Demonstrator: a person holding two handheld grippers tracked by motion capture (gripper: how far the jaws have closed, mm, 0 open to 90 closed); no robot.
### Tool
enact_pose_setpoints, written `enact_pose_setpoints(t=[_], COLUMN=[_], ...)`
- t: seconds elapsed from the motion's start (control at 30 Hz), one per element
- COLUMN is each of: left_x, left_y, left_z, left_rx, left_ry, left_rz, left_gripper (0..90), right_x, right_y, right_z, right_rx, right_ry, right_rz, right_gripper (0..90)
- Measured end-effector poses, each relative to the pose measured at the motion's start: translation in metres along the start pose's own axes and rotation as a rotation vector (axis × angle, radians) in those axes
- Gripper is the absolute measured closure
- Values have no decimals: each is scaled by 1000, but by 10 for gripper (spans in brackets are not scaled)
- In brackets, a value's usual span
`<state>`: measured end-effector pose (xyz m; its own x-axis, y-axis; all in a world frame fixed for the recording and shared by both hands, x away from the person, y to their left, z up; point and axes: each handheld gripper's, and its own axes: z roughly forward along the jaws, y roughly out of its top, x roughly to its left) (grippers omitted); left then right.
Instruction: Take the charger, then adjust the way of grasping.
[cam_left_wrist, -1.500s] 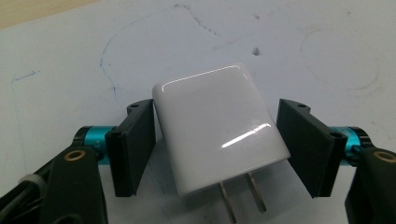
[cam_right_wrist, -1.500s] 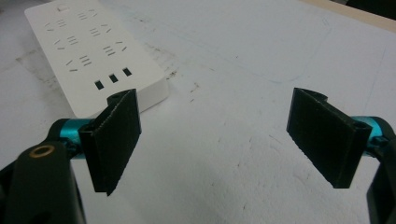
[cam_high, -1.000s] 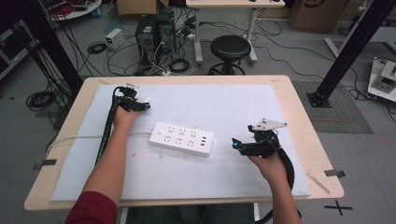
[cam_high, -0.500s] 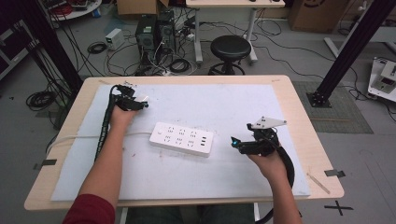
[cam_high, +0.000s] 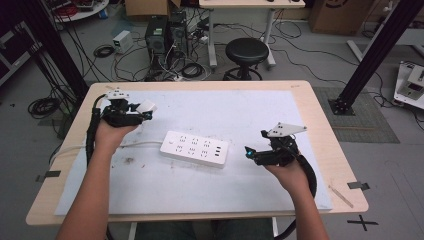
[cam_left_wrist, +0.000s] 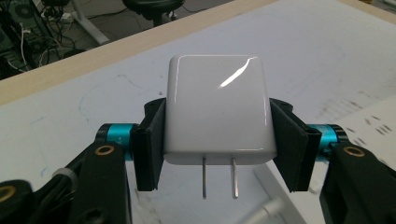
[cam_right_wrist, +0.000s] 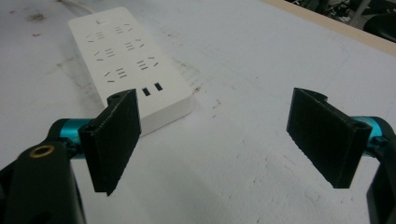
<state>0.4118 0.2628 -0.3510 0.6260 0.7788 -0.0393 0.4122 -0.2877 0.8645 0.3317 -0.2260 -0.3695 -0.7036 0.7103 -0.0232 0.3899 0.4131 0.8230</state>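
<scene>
Charger (cam_left_wrist: 217, 109), power strip (cam_high: 194, 148): one each

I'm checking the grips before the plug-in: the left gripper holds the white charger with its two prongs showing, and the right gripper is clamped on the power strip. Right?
Not quite. The right gripper holds nothing: in the right gripper view its jaws stand wide apart, short of the power strip. The left gripper does hold the white charger, prongs showing.

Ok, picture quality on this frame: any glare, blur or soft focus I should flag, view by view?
Left gripper view: a bright streak of glare crosses the glossy white charger; its prongs stay sharp, and the background beyond the table edge is soft. Right gripper view: even light, the power strip readable, the near black pads slightly soft. High view: mildly soft and grainy throughout, faint shadows on the table, no strong glare.
</scene>
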Motion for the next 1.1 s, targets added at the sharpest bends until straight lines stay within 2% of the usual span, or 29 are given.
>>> enact_pose_setpoints(t=[0.17,0.37,0.5,0.73,0.9,1.1], left_x=[-25,-44,-53,-65,-78,-100], left_y=[-4,-8,-12,-17,-21,-32], left_z=[-29,-43,-44,-41,-39,-32], left_rx=[-26,-38,-43,-48,-66,-75], left_ry=[-11,-58,-97,-159,-211,-293], left_rz=[54,108,143,179,227,306], left_gripper=[424,424,424,424,424,424], right_x=[2,1,1,4,14,31], right_y=[2,0,-2,1,8,14], right_z=[-10,-15,-13,-5,4,15], right_rx=[-20,-23,-18,-5,4,23], right_ry=[10,24,30,61,109,200], right_rz=[-12,-16,-1,-16,-32,-9], right_gripper=[180,180,180,179,179,179])
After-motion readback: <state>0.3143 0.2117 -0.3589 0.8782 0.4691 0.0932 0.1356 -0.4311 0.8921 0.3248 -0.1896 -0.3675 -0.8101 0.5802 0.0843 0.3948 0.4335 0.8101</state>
